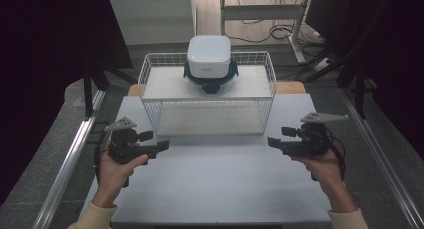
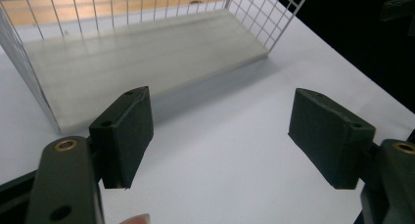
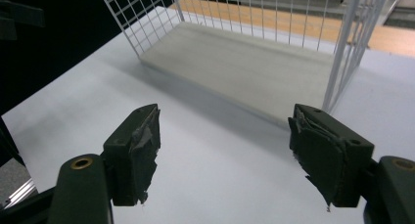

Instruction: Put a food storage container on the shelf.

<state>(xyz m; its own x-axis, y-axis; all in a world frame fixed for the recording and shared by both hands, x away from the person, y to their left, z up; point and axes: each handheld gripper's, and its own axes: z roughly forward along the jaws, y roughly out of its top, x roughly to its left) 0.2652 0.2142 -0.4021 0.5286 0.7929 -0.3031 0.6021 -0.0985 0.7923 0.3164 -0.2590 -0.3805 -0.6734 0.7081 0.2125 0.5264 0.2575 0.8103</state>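
Reaching for container looks like step in hand; container sits atop wire rack, on upper shelf, well apart from both tongs. Left gripper and right gripper wide open, empty (hovering low over table). Advice: raise both evenly, approach container's opposite sides, squeeze together.

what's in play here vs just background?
In play:
- left gripper, jaws open, nothing between them
- right gripper, jaws open, nothing between them
- white wire rack
- white lidded container on the rack's top shelf

Background:
- table
- floor cables
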